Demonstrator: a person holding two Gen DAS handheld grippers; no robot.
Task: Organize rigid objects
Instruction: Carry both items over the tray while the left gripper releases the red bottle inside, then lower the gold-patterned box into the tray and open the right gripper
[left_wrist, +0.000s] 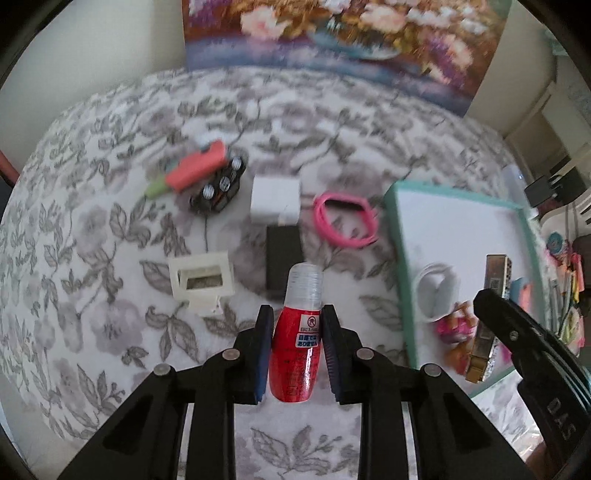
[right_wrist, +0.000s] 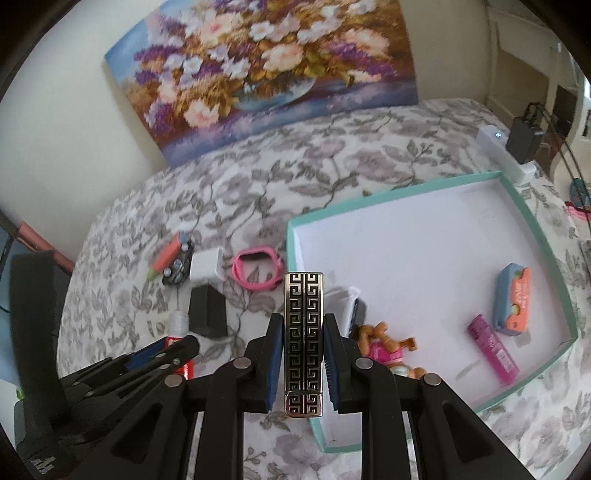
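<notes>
My left gripper (left_wrist: 298, 310) is shut on a small red bottle (left_wrist: 295, 343) with a clear cap, held off the flowered cloth. My right gripper (right_wrist: 303, 317) is shut on a black-and-silver bar (right_wrist: 303, 339) with a key pattern, above the near-left corner of the teal-rimmed white tray (right_wrist: 388, 192). In the left wrist view the tray (left_wrist: 397, 236) lies to the right, with the bar (left_wrist: 496, 280) over it. On the cloth lie a pink band (left_wrist: 345, 221), a white cube (left_wrist: 275, 205), a black block (left_wrist: 282, 258), a white frame (left_wrist: 201, 280) and a coral piece on a toy car (left_wrist: 195, 168).
In the tray are a pink lighter (right_wrist: 493, 347), a blue-and-orange case (right_wrist: 511, 299), a small doll (right_wrist: 384, 350) and a white piece (right_wrist: 343, 295). A flower painting (right_wrist: 258, 66) leans on the wall behind. A white power strip (right_wrist: 502, 155) sits past the tray.
</notes>
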